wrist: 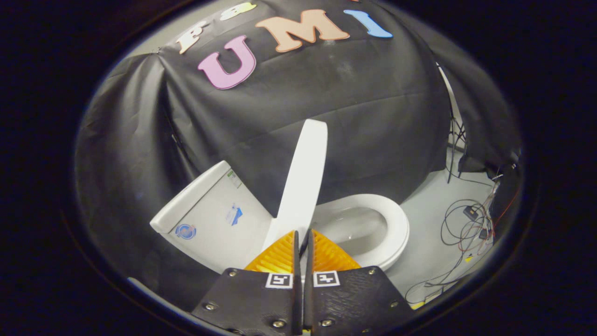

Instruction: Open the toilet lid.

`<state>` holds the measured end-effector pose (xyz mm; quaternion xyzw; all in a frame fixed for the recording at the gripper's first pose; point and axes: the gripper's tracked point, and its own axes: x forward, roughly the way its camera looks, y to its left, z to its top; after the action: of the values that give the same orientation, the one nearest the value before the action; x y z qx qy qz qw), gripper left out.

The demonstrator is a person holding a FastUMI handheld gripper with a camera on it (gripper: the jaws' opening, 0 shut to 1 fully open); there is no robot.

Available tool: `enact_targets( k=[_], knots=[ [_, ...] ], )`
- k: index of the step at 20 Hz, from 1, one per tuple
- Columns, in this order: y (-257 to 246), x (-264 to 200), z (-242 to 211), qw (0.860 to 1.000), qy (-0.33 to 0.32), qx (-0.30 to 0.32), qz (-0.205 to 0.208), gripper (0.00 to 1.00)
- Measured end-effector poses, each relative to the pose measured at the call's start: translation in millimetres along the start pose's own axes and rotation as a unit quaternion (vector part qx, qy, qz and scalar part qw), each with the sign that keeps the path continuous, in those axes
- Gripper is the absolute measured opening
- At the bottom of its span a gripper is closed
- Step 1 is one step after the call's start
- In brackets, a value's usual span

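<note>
Tool (303,238) closed beside raised toilet lid (303,177); cables (466,228) litter floor.

You get even, moderate overhead light: the raised toilet lid (303,177) and seat (396,224) read bright without glare, the black cloth wall (364,116) stays dim, and fisheye bending softens the far edges.

The gripper (303,242) fingers sit closed together, sharp.

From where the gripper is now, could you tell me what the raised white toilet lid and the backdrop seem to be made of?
The raised white toilet lid, beyond the gripper with fingers nearly together, looks like smooth glossy plastic. The black backdrop cloth looks like matte fabric, given its folds.
</note>
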<state>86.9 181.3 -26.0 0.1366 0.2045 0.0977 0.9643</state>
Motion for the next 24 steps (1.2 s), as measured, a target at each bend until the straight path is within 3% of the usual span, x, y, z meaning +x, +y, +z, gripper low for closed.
enact_targets(
  k=[24],
  knots=[
    [118,1,12,0.993,-0.05,-0.094,0.046,0.03]
  ],
)
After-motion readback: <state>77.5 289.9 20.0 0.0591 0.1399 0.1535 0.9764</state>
